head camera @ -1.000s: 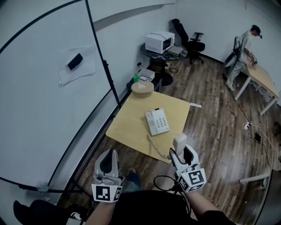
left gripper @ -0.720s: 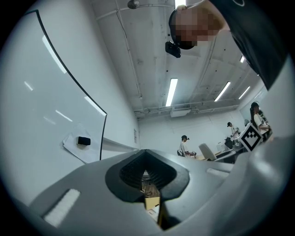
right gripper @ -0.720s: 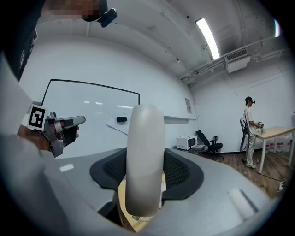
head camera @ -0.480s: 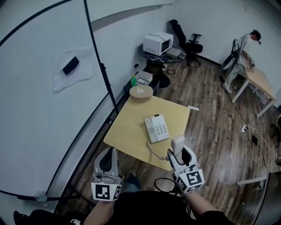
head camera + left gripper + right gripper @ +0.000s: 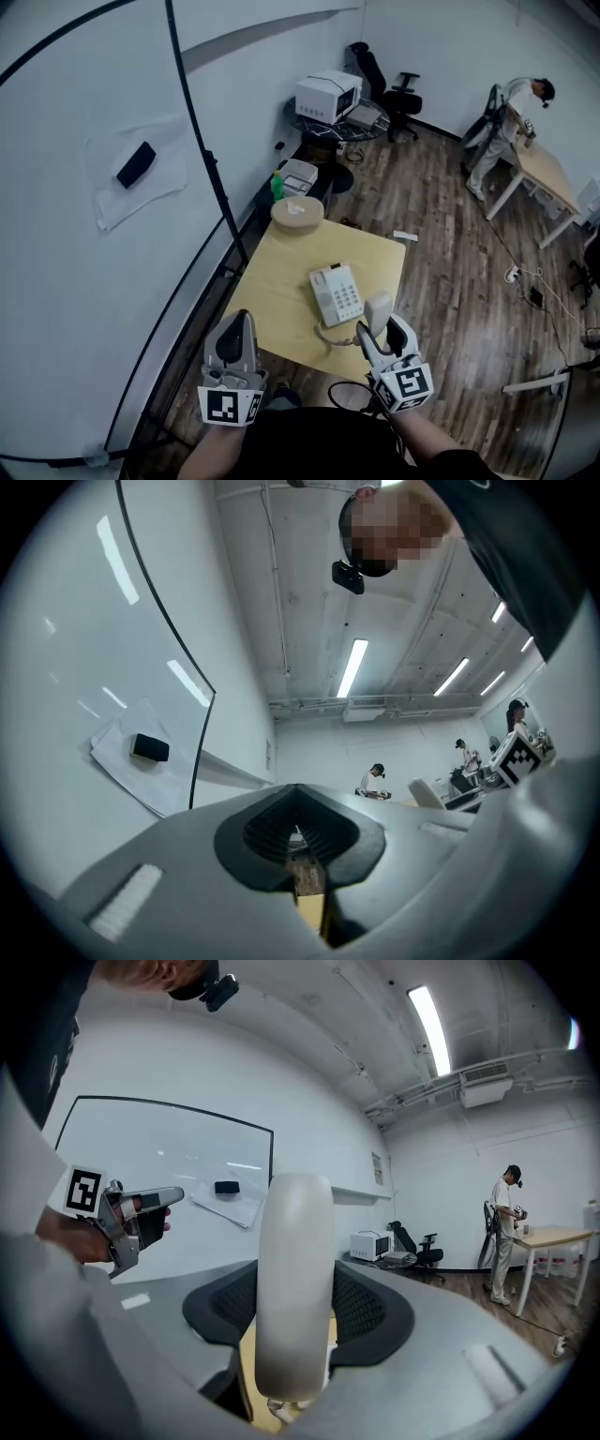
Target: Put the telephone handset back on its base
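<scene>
Fingers of the right gripper (image 5: 382,328) are clamped on the white handset (image 5: 293,1269), held upright over the near edge of the bench (image 5: 272,281). Its coiled cord (image 5: 330,337) runs to the telephone base (image 5: 337,292), which lies on the bench just beyond. The left gripper (image 5: 236,326), fingers together and empty, hovers by the near left edge.

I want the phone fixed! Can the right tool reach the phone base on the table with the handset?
Probably yes. The right tool holds the handset near the base, whose cradle lies bare on the table, and nothing stands between them.
</scene>
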Demonstrator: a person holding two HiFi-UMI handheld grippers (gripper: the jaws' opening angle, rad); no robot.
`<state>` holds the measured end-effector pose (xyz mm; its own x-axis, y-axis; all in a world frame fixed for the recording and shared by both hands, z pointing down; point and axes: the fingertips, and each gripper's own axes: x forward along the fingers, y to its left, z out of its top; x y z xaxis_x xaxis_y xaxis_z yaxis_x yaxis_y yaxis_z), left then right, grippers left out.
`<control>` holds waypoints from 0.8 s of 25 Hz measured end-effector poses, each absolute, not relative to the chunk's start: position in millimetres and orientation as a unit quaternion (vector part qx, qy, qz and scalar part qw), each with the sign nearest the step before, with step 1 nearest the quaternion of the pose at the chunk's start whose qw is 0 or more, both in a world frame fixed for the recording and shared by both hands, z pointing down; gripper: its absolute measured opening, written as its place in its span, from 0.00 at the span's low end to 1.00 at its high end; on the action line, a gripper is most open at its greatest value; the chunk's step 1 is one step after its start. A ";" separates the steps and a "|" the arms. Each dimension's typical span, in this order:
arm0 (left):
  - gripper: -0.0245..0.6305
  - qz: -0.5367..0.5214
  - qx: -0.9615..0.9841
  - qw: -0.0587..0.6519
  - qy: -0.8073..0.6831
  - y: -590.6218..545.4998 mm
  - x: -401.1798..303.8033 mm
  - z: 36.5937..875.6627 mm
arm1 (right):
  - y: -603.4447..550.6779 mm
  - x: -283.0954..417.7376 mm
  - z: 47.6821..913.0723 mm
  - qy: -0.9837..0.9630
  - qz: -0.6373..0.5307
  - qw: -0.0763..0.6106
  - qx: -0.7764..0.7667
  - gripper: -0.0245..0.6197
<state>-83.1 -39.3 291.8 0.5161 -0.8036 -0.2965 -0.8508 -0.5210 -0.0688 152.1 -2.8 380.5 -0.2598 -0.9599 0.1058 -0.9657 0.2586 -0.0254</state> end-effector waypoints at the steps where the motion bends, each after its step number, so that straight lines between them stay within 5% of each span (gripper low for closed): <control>1: 0.04 0.115 -0.867 0.101 0.474 -47.3 -83.4 291.6 | -9.0 150.8 380.3 -0.790 0.043 0.037 0.610 0.39; 20: 0.04 0.126 -0.901 0.050 0.413 -160.9 -104.3 330.9 | -103.6 117.9 418.2 -0.745 0.067 0.095 0.657 0.39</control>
<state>-104.3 -160.9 330.9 0.6280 -0.7306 -0.2680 -0.7558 -0.6546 0.0134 117.9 -103.6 418.2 -0.1199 -0.9658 0.2299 -0.9913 0.1289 0.0247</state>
